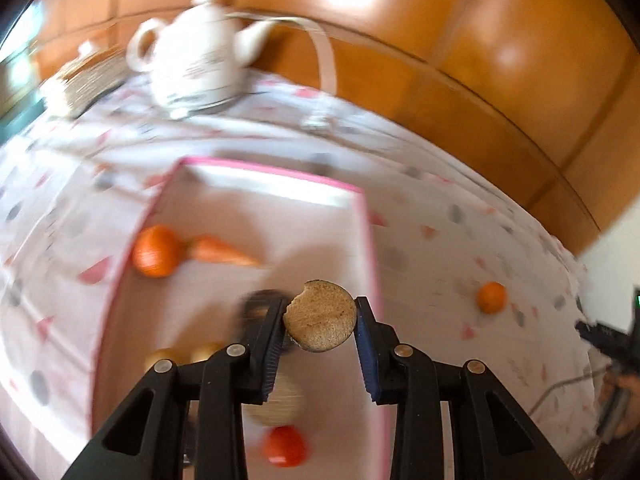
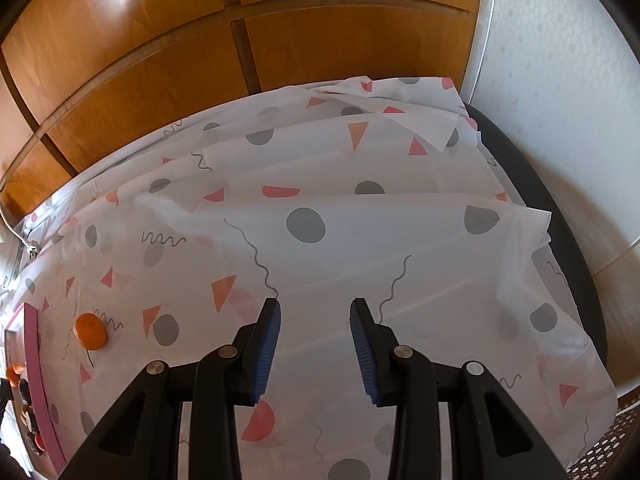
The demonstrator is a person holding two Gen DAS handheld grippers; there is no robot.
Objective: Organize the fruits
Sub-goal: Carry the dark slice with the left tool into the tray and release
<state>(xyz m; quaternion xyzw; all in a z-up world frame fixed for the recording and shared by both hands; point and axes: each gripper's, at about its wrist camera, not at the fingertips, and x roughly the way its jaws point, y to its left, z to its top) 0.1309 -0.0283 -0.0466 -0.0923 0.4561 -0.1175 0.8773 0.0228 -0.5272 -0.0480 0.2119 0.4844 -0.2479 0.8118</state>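
My left gripper (image 1: 321, 304) is shut on a round brown disc-shaped piece (image 1: 320, 316) with a notch in its edge. It hangs over the near right part of a pink-rimmed tray (image 1: 272, 170). In the tray lie an orange (image 1: 156, 250), a carrot (image 1: 224, 254), a red tomato (image 1: 284, 446) and some blurred yellowish and dark pieces. A small orange (image 1: 491, 297) (image 2: 91, 331) sits on the patterned tablecloth to the right of the tray (image 2: 38, 380). My right gripper (image 2: 315, 304) hovers over bare cloth, its fingers apart with nothing between them.
A white teapot (image 1: 192, 52) and a stack of woven mats (image 1: 88, 80) stand at the back left. Wooden panels (image 2: 160, 60) run behind the table. The cloth is folded and rumpled at the far right, beside the dark table edge (image 2: 560, 220).
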